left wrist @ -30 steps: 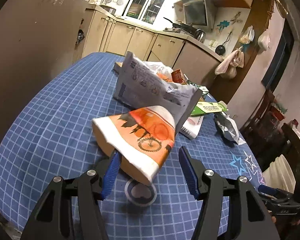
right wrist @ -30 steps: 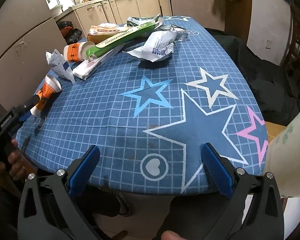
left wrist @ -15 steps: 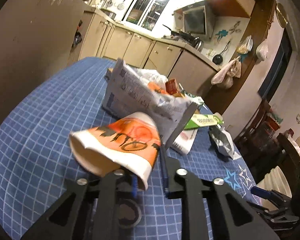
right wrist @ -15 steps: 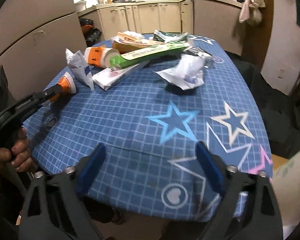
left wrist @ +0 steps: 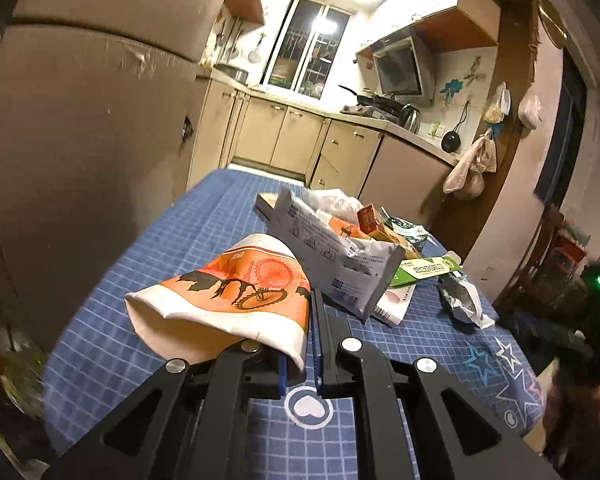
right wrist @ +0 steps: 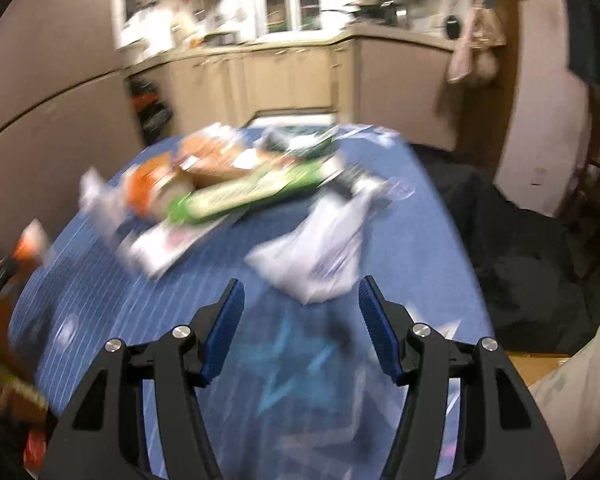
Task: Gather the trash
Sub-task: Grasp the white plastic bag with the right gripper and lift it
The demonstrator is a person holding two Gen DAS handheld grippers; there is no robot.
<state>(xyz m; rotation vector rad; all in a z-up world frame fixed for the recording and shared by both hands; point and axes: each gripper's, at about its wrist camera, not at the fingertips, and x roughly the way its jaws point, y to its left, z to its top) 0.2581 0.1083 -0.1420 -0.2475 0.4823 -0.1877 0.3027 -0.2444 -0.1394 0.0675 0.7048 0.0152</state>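
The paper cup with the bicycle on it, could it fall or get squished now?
Maybe. The left tool pinches only the paper cup by its thin rim, so it could slip out or crumple further. The cup hangs close to the white paper bag and might knock it while being carried off.

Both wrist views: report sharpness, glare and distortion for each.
Left wrist view: sharp, with the paper cup crisp in the left gripper; ceiling light and window blown out, fisheye bending the edges. Right wrist view: heavy motion blur smears the trash and blue tablecloth; only the right gripper stays sharp.
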